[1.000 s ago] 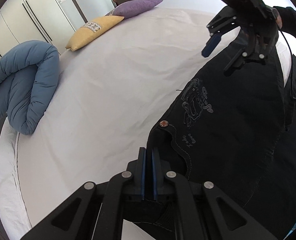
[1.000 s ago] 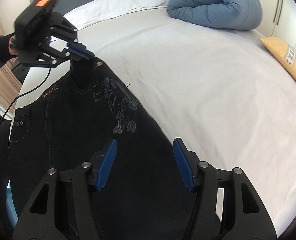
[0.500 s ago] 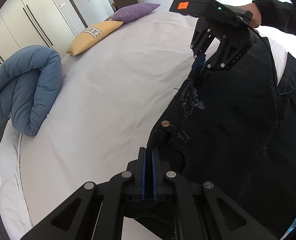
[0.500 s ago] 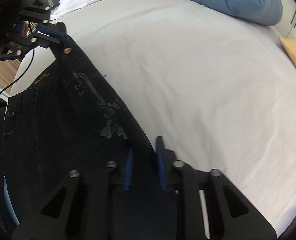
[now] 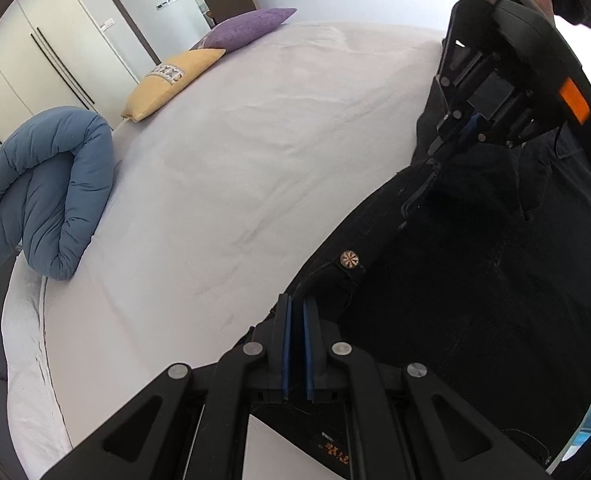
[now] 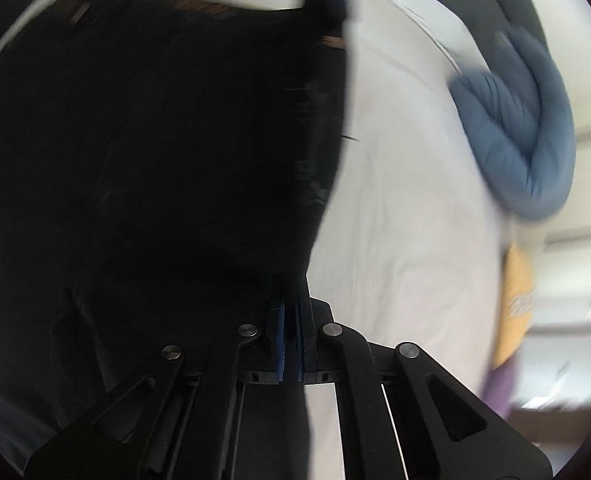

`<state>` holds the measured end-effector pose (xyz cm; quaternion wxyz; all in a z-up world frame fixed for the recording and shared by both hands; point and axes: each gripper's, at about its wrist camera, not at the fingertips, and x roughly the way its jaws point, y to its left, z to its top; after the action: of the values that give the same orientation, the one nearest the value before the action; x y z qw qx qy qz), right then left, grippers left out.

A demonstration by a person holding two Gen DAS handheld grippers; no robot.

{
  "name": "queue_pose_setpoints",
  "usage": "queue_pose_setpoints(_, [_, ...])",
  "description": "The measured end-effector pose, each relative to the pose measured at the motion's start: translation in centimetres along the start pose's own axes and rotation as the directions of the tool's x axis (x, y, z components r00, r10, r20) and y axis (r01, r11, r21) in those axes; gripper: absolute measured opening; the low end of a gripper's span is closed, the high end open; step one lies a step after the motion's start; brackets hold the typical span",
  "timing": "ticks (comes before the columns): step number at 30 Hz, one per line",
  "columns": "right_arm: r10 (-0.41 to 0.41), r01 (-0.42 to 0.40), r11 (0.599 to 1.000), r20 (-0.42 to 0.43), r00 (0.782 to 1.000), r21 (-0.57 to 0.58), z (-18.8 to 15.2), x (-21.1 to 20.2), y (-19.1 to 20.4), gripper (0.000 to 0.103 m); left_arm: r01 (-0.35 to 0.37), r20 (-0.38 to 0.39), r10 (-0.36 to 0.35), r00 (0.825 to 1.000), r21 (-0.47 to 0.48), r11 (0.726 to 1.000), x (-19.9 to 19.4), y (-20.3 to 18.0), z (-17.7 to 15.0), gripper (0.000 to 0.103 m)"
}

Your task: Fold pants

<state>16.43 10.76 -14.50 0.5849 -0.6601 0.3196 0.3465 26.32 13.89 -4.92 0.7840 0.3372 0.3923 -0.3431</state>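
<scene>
While the black pants [image 5: 475, 280] are lying spread along one side of the white bed [image 5: 235, 160], the left gripper [image 5: 295, 344] is pinching their waistband edge near the metal button [image 5: 350, 259], its fingers pressed together on the dark cloth. The right gripper [image 6: 289, 344] is clamping the pants' edge farther along (that view is blurred), its fingers closed tight on the fabric. A rolled blue duvet [image 5: 43, 192] and a yellow pillow [image 5: 171, 80] are lying well apart from the pants.
</scene>
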Motion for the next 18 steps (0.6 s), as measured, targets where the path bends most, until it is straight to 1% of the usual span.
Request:
queue_pose_setpoints(2, [-0.068,0.062,0.982,-0.028,0.997,-0.181,0.9,-0.3,3.7,0.002,0.006,-0.013,-0.006,1.000,0.036,0.999,-0.5,-1.6,-0.5,0.005])
queue_pose_setpoints(3, [-0.079,0.069,0.966,-0.031,0.996,-0.250,1.1,-0.7,5.5,0.002,0.009,-0.020,-0.008,1.000,0.058,0.998,-0.6,-2.5,-0.7,0.005])
queue_pose_setpoints(4, [-0.084,0.071,0.954,-0.031,0.996,-0.292,2.0,-0.8,6.8,0.002,0.008,-0.030,-0.005,1.000,0.087,0.996,-0.7,-3.6,-1.1,0.005])
queue_pose_setpoints(5, [-0.099,0.081,0.934,-0.034,0.995,-0.348,2.1,-1.1,8.2,0.002,0.010,-0.038,-0.006,0.999,0.110,0.994,-0.9,-4.7,-1.5,0.005])
queue_pose_setpoints(7, [-0.116,0.090,0.908,-0.040,0.992,-0.410,2.0,-1.5,9.8,0.002,0.019,-0.043,-0.013,0.999,0.144,0.989,-1.4,-7.0,-2.5,0.005])
queue_pose_setpoints(8, [-0.120,0.092,0.899,-0.040,0.992,-0.428,1.5,-1.8,10.6,0.002,0.022,-0.045,-0.016,0.999,0.156,0.988,-1.6,-7.7,-2.9,0.005])
queue_pose_setpoints(10, [-0.129,0.096,0.876,-0.039,0.991,-0.473,1.7,-2.4,12.3,0.002,0.037,-0.049,-0.029,0.998,0.178,0.983,-2.3,-9.5,-4.0,0.005])
queue_pose_setpoints(15, [-0.139,0.096,0.786,-0.022,0.990,-0.611,2.4,-4.0,17.0,0.002,0.095,-0.089,-0.075,0.993,0.242,0.966,-3.3,-13.6,-6.3,0.005])
queue_pose_setpoints(16, [-0.134,0.094,0.776,-0.017,0.991,-0.624,1.1,-4.4,17.3,0.002,0.102,-0.095,-0.080,0.992,0.252,0.962,-3.5,-14.3,-6.8,0.005])
queue_pose_setpoints(18, [-0.121,0.085,0.764,-0.012,0.993,-0.639,1.6,-5.0,18.6,0.002,0.111,-0.106,-0.086,0.991,0.268,0.957,-3.9,-15.4,-7.7,0.005])
